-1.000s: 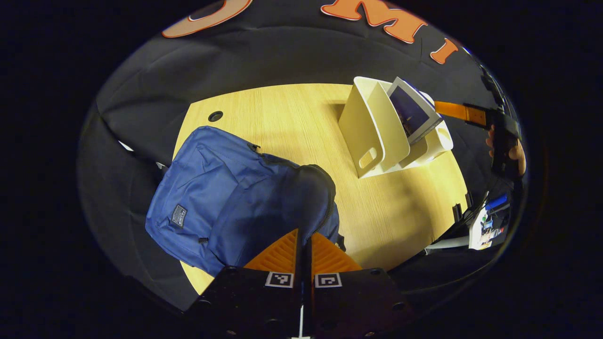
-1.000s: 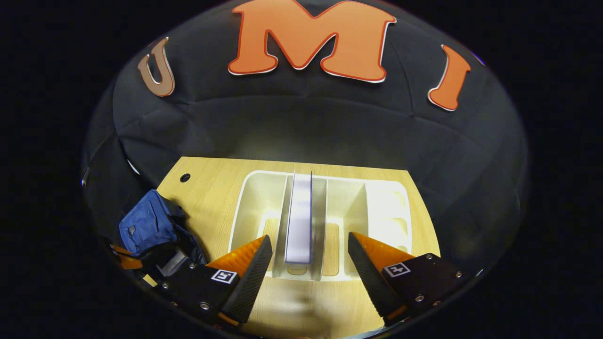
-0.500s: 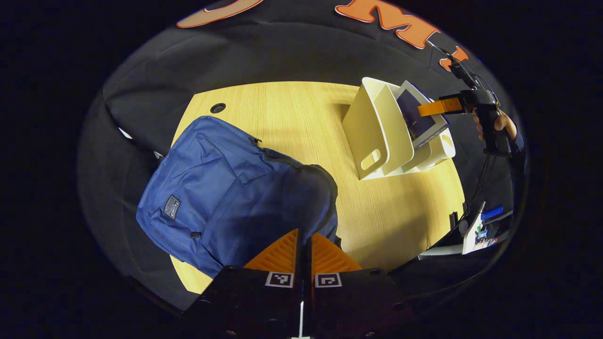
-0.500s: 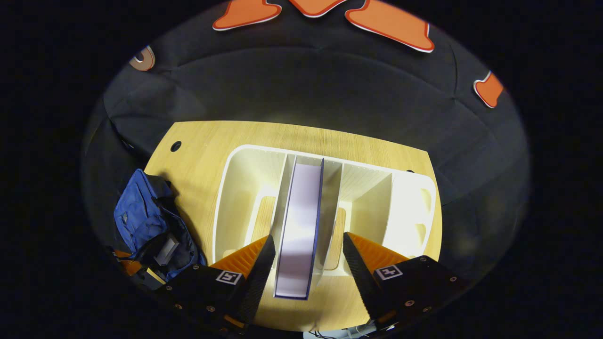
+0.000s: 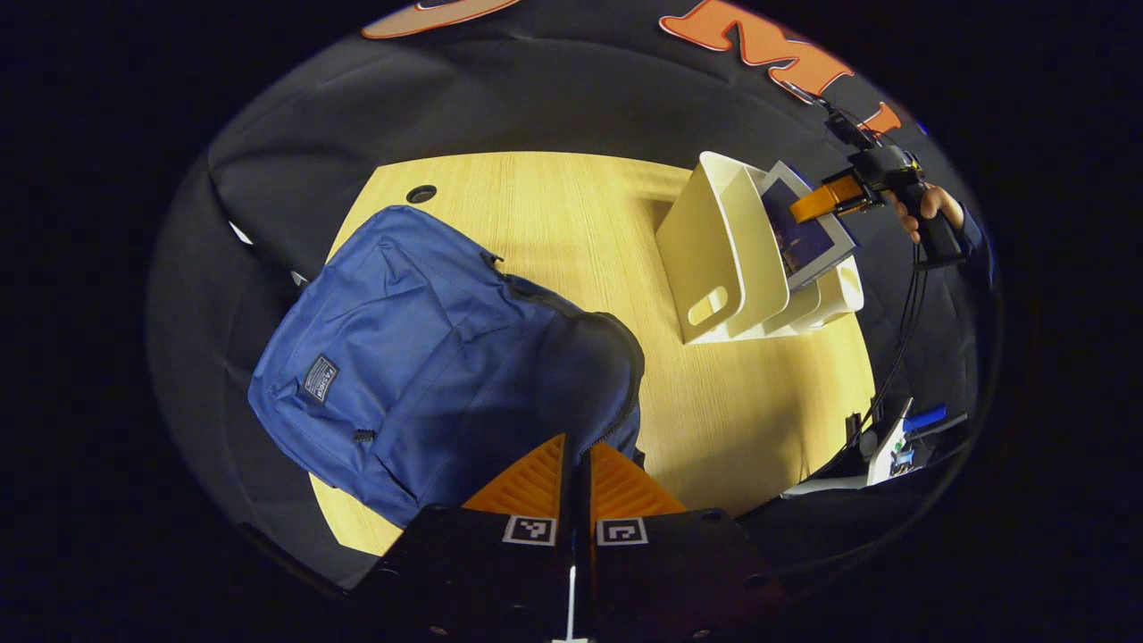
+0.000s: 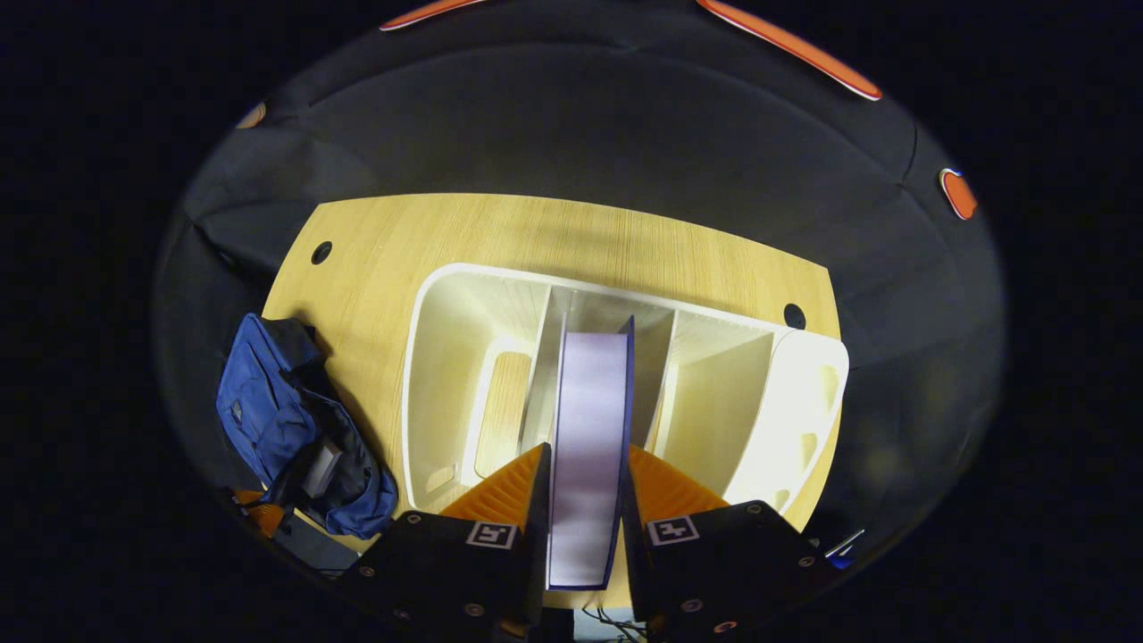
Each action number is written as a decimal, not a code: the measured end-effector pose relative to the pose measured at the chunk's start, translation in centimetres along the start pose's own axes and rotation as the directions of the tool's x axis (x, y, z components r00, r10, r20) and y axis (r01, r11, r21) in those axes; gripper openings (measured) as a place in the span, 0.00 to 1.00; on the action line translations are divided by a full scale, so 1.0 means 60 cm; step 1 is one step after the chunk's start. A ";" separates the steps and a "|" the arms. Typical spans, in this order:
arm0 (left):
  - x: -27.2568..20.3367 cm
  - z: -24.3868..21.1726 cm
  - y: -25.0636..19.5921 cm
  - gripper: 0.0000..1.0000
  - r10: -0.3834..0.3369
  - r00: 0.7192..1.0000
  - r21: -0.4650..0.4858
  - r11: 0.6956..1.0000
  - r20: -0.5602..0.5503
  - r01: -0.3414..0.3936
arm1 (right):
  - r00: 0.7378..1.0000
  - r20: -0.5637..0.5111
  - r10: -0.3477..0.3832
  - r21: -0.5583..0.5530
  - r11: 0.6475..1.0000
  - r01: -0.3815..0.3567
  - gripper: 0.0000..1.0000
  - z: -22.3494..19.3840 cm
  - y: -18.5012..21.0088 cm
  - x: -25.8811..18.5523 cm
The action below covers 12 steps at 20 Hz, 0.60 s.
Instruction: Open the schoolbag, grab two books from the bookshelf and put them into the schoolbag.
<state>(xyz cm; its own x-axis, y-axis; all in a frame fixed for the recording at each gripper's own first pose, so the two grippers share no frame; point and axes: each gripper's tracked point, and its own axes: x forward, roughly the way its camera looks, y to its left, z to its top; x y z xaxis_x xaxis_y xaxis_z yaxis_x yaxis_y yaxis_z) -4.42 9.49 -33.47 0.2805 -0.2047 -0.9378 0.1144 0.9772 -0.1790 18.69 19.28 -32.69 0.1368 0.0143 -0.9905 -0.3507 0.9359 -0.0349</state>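
Note:
The blue schoolbag (image 5: 420,357) lies on the wooden table (image 5: 554,205). My left gripper (image 5: 579,451) is shut on its zipper edge at the near end. In the right gripper view the schoolbag (image 6: 268,420) gapes open at the left, with a grey book (image 6: 319,464) inside. A white bookshelf (image 6: 723,402) with upright dividers stands ahead. In its middle slot stands a book (image 6: 585,420) with a dark blue cover. My right gripper (image 6: 585,460) is shut on that book's near end, one finger on each cover. From the left gripper view, the right gripper (image 5: 817,204) sits at the book (image 5: 804,246) atop the bookshelf (image 5: 714,259).
Cable holes sit in the table's far corners (image 6: 321,252) (image 6: 793,315). A hand (image 5: 929,204) holds the right gripper, and a cable hangs below it. Small clutter (image 5: 902,438) lies off the table's right edge. Bare tabletop (image 5: 750,402) lies between schoolbag and bookshelf.
My right gripper has moved forward and down over the book and shut on it; it was open a second ago. The left gripper stays shut on the schoolbag, which shifted slightly.

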 end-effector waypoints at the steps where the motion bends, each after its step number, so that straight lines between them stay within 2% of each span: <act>1: 0.001 -0.001 0.000 0.02 -0.002 1.000 -0.002 1.000 0.000 0.002 | 1.000 -0.005 0.000 0.007 1.000 0.000 0.38 -0.003 0.001 0.000; 6: 0.002 0.000 0.004 0.02 -0.009 1.000 -0.007 1.000 0.007 0.009 | 0.998 -0.043 0.038 0.060 0.998 -0.035 0.32 -0.007 -0.002 -0.007; 12: 0.002 -0.001 0.006 0.02 -0.017 1.000 -0.007 1.000 0.013 0.017 | 0.998 -0.003 0.069 0.049 0.996 -0.068 0.28 -0.011 -0.011 -0.068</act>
<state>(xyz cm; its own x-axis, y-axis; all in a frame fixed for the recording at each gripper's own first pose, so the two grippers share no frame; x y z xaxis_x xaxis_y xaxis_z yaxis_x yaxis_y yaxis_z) -4.37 9.81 -33.67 0.2909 -0.2216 -0.9307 0.1126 0.9740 -0.1967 17.77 18.37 -28.71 0.1095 0.0773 -0.9910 -0.3130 0.9489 0.0394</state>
